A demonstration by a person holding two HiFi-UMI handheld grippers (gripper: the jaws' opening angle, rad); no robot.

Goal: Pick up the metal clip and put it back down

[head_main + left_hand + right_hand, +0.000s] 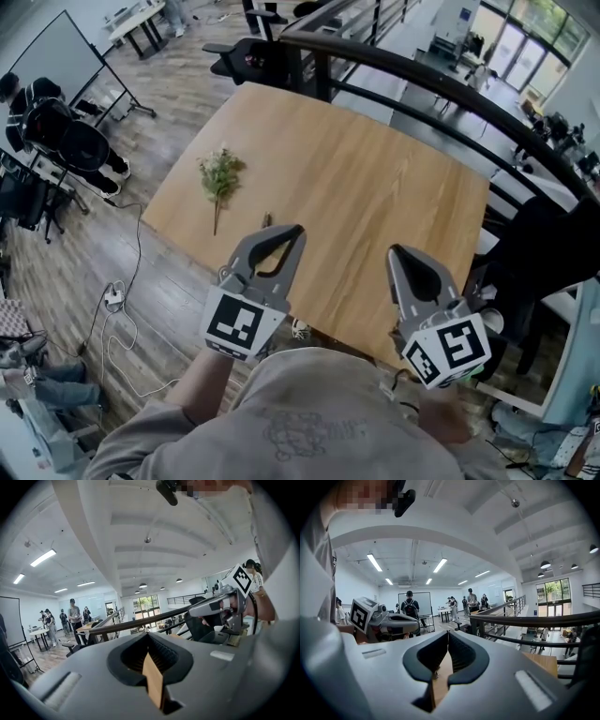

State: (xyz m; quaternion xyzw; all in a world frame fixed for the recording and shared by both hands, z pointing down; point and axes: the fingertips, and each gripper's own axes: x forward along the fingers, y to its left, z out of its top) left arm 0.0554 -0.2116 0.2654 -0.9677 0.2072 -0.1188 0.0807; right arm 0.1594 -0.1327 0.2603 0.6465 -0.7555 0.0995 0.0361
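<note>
a light wooden desk with visible grain and rounded corners fills the middle of the head view. near its left edge lies a green leafy sprig with a thin stem pointing towards the near edge. the metal clip, a small, slim, dark piece, lies flat on the desk close to the near edge, towards the left corner, just beside the tip of the left gripper.

both grippers are smooth grey plastic with black ribbed pads, held side by side over the near edge. the left gripper's jaws are pressed together at the tips, with only a hollow loop behind them and nothing inside. the right gripper is likewise closed tip to tip and holds nothing. each carries a white cube printed with black square marker patterns.

the room is a bright open office. a black metal railing curves past the desk's far edge. the floor is wood planks, with white cables trailing on it. a whiteboard stands at the far left, and people stand further back under strip lights.
</note>
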